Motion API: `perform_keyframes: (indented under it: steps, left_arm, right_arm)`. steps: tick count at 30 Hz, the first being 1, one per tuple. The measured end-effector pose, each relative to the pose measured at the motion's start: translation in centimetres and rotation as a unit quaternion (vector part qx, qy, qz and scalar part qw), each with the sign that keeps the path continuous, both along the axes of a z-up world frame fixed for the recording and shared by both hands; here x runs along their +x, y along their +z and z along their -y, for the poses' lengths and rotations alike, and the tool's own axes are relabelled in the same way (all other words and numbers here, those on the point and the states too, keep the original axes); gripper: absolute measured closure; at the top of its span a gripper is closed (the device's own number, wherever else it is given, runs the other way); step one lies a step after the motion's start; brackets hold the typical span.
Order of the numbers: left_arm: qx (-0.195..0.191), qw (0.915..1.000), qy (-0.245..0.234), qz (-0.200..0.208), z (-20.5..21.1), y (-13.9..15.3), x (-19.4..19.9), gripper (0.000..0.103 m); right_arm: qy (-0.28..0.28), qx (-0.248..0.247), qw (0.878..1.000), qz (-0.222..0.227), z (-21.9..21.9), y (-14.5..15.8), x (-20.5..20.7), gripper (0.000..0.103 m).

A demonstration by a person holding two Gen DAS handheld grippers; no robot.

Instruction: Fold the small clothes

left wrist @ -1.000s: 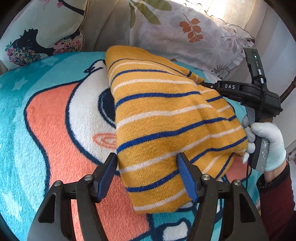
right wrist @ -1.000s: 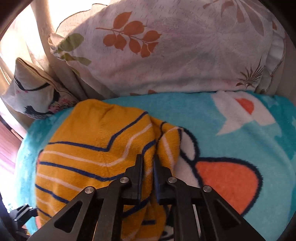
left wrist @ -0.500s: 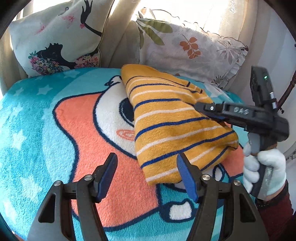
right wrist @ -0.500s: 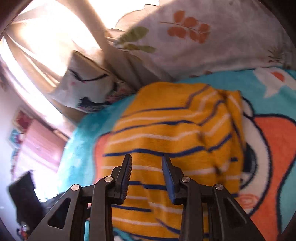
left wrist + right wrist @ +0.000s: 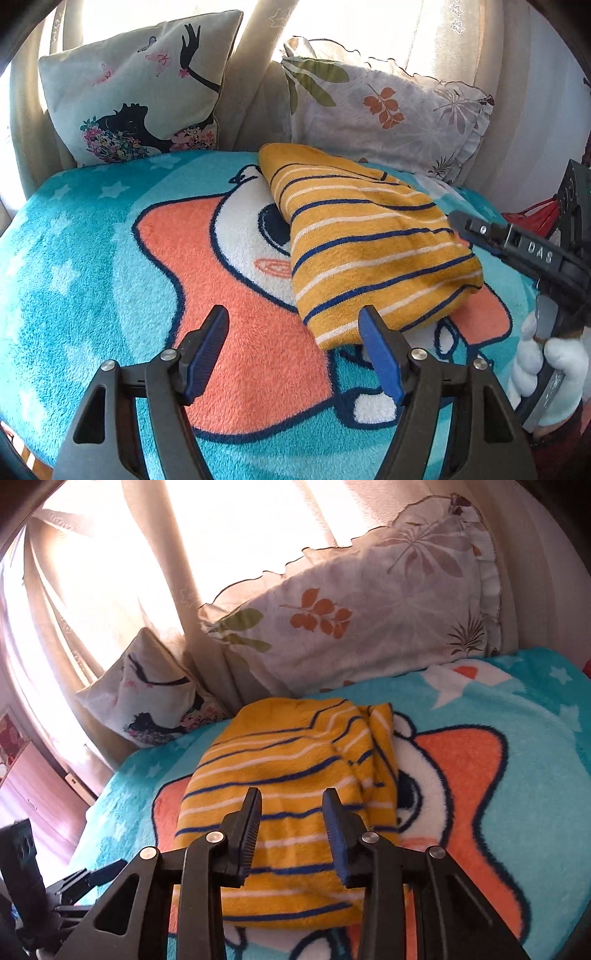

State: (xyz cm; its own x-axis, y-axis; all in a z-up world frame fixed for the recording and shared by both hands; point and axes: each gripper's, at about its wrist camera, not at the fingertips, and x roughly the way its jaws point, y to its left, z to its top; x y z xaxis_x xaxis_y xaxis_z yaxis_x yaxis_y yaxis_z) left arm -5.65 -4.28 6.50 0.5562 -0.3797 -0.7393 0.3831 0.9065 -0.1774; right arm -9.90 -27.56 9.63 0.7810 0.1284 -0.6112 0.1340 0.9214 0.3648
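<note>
A yellow knitted garment (image 5: 369, 251) with navy and white stripes lies folded on the teal cartoon blanket (image 5: 74, 258). My left gripper (image 5: 291, 317) hovers in front of its near corner, jaws opening, with nothing between them. In the right wrist view the same garment (image 5: 288, 760) lies under and beyond my right gripper (image 5: 292, 795). Its jaws are opening and the pads do not press on the cloth. From the left wrist view, the right gripper (image 5: 461, 225) reaches in from the right, beside the garment's right edge, held by a white-gloved hand (image 5: 546, 362).
A cushion with a black silhouette print (image 5: 129, 92) and a leaf-print pillow (image 5: 388, 110) lean against beige curtains (image 5: 110, 572) at the back. The blanket (image 5: 535, 757) spreads wide on the right in the right wrist view. The left gripper (image 5: 92, 878) shows at that view's lower left.
My right gripper let go of the garment's fold, widened its jaws and pulled back and up. My left gripper backed away from the garment, which now lies folded on the blanket.
</note>
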Motion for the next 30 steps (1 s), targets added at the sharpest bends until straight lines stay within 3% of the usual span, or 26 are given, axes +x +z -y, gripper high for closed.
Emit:
perform_keyframes:
  steps: [4,7,14,20,26,30]
  left_arm:
    - [0.015,0.9998,0.008,0.01,-0.2,0.2,-0.7,0.028]
    - [0.018,0.9996,0.013,0.02,-0.4,0.6,-1.4,0.027]
    - [0.018,0.999,0.012,0.04,-0.2,1.4,-3.2,0.026]
    - [0.029,0.9961,0.024,0.08,0.0,2.7,-5.3,0.018]
    - [0.036,0.9876,0.057,0.142,-0.6,4.5,-7.4,0.006]
    - [0.053,0.9795,0.083,0.176,-0.7,5.1,-8.8,0.003]
  right_arm:
    - [0.018,0.005,0.997,-0.081,-1.7,-4.7,-0.1,0.054]
    - [0.01,0.006,0.998,-0.058,-1.7,-5.0,-2.0,0.054]
    - [0.0,0.013,0.996,-0.085,-1.7,-5.2,-5.0,0.051]
    - [-0.021,0.025,0.996,-0.079,-1.2,-5.4,-7.4,0.05]
    - [-0.031,0.011,0.998,-0.06,-1.5,-4.2,-9.0,0.049]
    - [-0.033,-0.018,0.998,-0.044,-2.3,-3.3,-9.7,0.044]
